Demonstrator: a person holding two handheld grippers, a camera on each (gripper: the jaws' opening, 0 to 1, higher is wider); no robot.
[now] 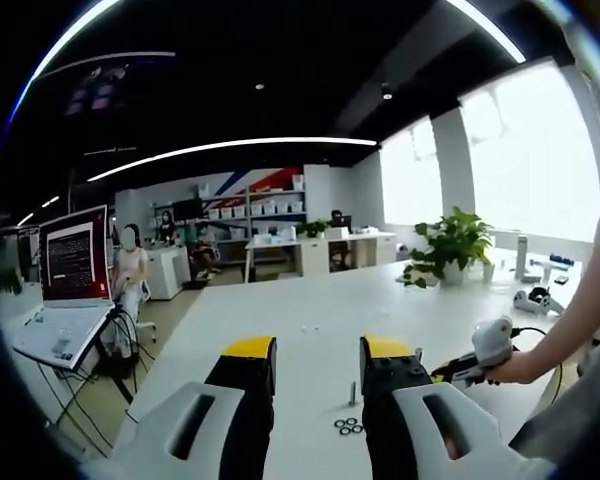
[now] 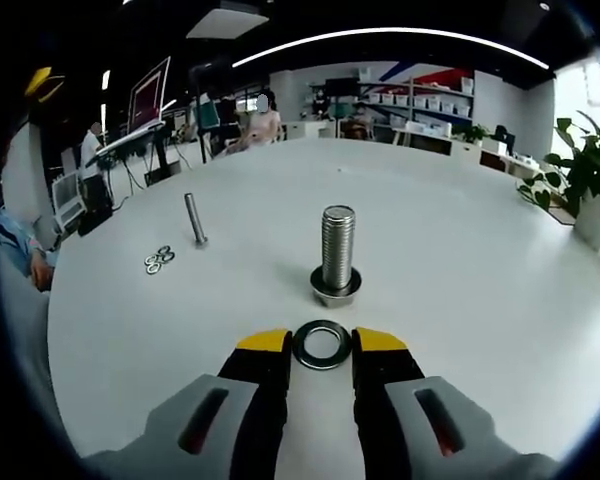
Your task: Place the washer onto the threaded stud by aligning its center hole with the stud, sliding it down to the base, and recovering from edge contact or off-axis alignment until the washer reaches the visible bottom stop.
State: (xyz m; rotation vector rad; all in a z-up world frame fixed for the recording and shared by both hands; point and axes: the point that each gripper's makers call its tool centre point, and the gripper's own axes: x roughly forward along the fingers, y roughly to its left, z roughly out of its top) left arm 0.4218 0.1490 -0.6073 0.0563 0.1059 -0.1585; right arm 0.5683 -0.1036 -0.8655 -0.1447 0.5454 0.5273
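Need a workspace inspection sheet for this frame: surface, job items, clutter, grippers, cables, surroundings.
Surface: white table, bare around the job.
Job's things: threaded stud upright on its base; washer flat on the table between the jaw tips of the right gripper, short of the stud, not threaded.
Clutter: thin bolt standing; small washers beside it.
Grippers: left gripper open, holds nothing; right gripper open around the washer.
Cables: several hang below the laptop.
Surroundings: office, potted plant, shelves, seated people.
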